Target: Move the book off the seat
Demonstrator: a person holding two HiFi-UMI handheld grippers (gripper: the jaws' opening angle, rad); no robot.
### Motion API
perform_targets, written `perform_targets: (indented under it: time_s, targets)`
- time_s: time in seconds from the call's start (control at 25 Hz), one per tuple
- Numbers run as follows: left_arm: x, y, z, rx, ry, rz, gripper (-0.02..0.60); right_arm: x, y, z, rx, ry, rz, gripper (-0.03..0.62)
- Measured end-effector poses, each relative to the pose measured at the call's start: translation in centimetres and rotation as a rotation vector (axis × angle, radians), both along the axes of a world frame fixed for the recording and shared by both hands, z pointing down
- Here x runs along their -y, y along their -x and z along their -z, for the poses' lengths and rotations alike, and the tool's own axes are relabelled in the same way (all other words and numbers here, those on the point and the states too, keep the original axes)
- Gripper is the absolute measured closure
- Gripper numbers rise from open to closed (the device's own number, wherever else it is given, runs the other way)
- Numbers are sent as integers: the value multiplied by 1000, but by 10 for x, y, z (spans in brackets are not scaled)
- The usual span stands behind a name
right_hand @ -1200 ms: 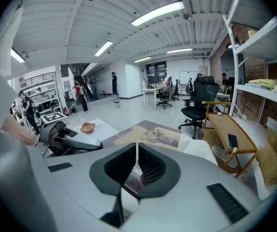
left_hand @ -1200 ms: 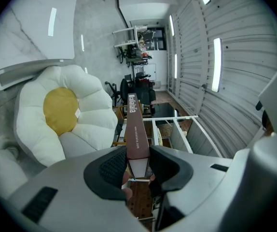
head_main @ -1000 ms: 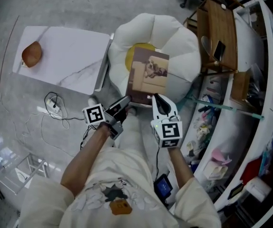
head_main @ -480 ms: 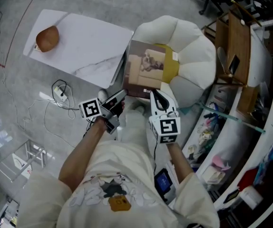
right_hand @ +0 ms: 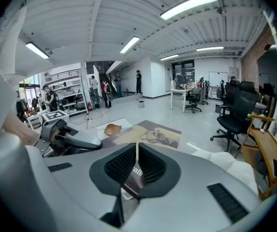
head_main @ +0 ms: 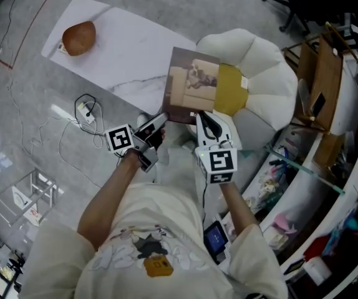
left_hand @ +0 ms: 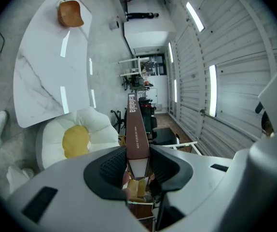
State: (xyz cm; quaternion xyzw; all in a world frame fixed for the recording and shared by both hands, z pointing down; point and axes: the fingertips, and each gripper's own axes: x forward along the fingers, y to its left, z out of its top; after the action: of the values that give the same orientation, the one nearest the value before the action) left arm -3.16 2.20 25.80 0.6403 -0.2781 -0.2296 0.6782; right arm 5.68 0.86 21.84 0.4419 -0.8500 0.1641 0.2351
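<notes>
The brown book (head_main: 194,86) with a picture on its cover is held above the left edge of the white petal-shaped seat (head_main: 266,67), whose yellow middle shows beside it. My left gripper (head_main: 157,124) is shut on the book's near left corner. In the left gripper view the spine (left_hand: 136,129) stands edge-on between the pads of that gripper (left_hand: 137,166). My right gripper (head_main: 205,118) is shut on the book's near edge. In the right gripper view the book (right_hand: 150,133) stretches out flat ahead, its thin edge pinched in the right gripper (right_hand: 136,166).
A white marble-look table (head_main: 123,48) lies left of the seat, with a brown rounded object (head_main: 79,37) on its far end. Cables (head_main: 79,114) trail on the floor below it. A wooden chair (head_main: 325,80) and cluttered shelves (head_main: 285,167) line the right side.
Both grippers have carried the book leftward from over the seat's yellow middle to its left edge, toward the white table. The yellow middle is now uncovered.
</notes>
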Motion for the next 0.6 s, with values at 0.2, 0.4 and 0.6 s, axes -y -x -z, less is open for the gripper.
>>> perform_targets:
  time_s: [0.2, 0.4, 0.6]
  targets:
    - [9, 25, -6, -21, 18, 41, 431, 19, 27, -5, 7, 4, 17, 571]
    - [16, 49, -14, -24, 34, 55, 431, 32, 48, -15, 0, 17, 25, 572]
    - [27, 76, -25, -17, 37, 65, 431, 47, 72, -24, 10, 30, 14, 572]
